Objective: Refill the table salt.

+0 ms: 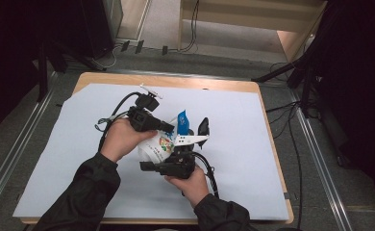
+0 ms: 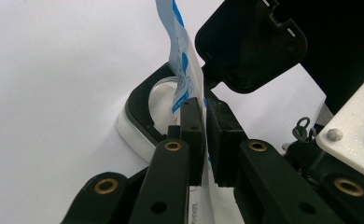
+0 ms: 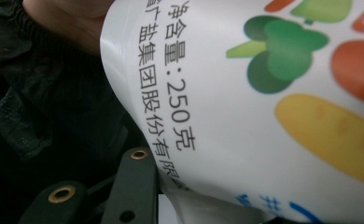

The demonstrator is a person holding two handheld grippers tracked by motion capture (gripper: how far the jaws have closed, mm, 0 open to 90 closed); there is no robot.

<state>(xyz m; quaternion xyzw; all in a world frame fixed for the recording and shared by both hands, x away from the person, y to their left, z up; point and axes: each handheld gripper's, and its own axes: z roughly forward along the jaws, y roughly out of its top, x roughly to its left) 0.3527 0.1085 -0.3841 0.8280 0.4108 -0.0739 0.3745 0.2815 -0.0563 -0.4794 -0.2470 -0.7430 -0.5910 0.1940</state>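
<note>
Scanning from my left across the high view, I see a dark sleeve and a hand bringing the left gripper (image 1: 168,129) in over the pale sheet (image 1: 70,144) that covers the wooden table (image 1: 176,81), its cable looping back toward the forearm. In the left gripper view its two black jaws stand pressed together on the thin upper edge of a white pouch (image 2: 182,74) with blue print, so that the film stands up between the pads. Just behind that edge sits a white container (image 2: 132,129) with a black rim and a round opening, its black lid (image 2: 252,44) flipped up and hanging over it. Moving on toward the middle of the table, the pouch (image 1: 160,144) is held up off the sheet between the two hands, its colourful vegetable print facing up and its blue corner pointing away from me. Further right, the right gripper (image 1: 176,159) comes in from below with the other hand under the pouch's lower part. In the right gripper view, the pouch (image 3: 264,107) is right against the lens (black characters down one side, green, orange and yellow shapes beside them) and one black jaw lies along its edge; I cannot tell whether this claw pinches the film or merely rests against it.
</note>
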